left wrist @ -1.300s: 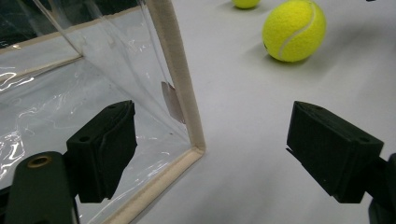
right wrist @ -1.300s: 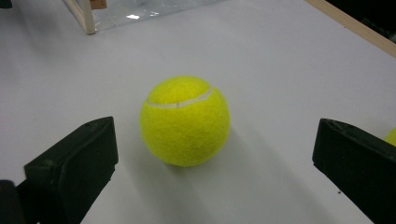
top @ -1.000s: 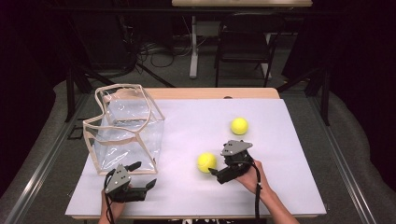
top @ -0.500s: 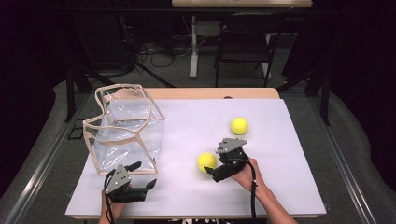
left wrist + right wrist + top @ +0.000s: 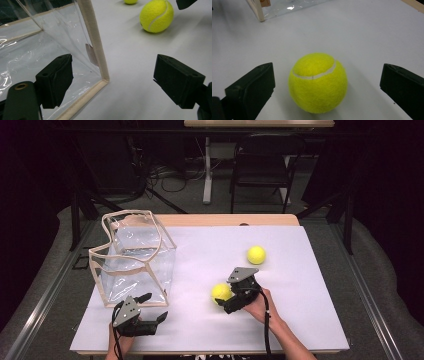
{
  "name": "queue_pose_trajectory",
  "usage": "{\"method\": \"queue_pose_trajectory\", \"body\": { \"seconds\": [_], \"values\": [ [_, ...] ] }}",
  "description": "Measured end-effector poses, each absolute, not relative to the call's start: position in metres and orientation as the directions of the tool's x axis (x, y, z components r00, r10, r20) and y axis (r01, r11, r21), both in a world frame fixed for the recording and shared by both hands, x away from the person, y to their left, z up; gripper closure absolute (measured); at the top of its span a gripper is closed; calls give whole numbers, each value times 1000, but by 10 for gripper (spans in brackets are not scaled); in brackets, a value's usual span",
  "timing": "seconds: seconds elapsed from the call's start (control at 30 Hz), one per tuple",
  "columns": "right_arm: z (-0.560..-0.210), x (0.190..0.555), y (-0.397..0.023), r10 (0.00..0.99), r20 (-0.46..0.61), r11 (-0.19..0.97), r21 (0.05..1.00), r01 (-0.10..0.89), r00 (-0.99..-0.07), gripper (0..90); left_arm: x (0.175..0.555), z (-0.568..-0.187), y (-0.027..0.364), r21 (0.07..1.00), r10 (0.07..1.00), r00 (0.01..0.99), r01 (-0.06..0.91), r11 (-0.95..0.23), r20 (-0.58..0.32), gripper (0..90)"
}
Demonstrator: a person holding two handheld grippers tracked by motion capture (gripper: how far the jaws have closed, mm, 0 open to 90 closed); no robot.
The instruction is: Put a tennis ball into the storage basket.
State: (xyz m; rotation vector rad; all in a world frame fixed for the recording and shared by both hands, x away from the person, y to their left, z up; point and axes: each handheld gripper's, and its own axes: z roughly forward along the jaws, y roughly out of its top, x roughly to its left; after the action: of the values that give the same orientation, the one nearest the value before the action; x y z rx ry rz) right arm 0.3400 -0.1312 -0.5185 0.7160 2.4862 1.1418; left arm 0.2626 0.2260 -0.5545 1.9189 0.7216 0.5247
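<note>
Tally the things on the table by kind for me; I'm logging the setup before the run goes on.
Tennis balls: 2, the near ball between the open jaws of the right tool and the far ball.
Clear bags: 1, the clear bag.
Hand-held tools: 2, with the left tool.
Total: 5.

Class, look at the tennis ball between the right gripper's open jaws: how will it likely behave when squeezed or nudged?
The tennis ball is round and sits free on the flat white table, so a nudge would probably send it rolling. Its fuzzy felt likely grips the jaws well. The right gripper stands open around it, apparently not touching, so an uneven close might push it away.
</note>
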Motion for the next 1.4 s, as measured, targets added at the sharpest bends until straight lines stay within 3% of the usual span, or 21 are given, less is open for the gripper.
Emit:
{"method": "queue_pose_trajectory", "body": {
  "seconds": [0.97, 1.1, 1.4],
  "values": [
    [-537, 342, -123, 541, -30, 577, 740, 346, -840, 9, 263, -555, 226, 903, 673, 738, 252, -349, 54, 160],
    [-539, 342, -122, 535, -25, 585, 732, 348, -845, 44, 263, -555, 225, 903, 671, 739, 249, -351, 57, 160],
    [-543, 343, -119, 554, -52, 609, 706, 361, -831, 236, 263, -555, 226, 901, 669, 741, 255, -351, 51, 160]
  ]
}}
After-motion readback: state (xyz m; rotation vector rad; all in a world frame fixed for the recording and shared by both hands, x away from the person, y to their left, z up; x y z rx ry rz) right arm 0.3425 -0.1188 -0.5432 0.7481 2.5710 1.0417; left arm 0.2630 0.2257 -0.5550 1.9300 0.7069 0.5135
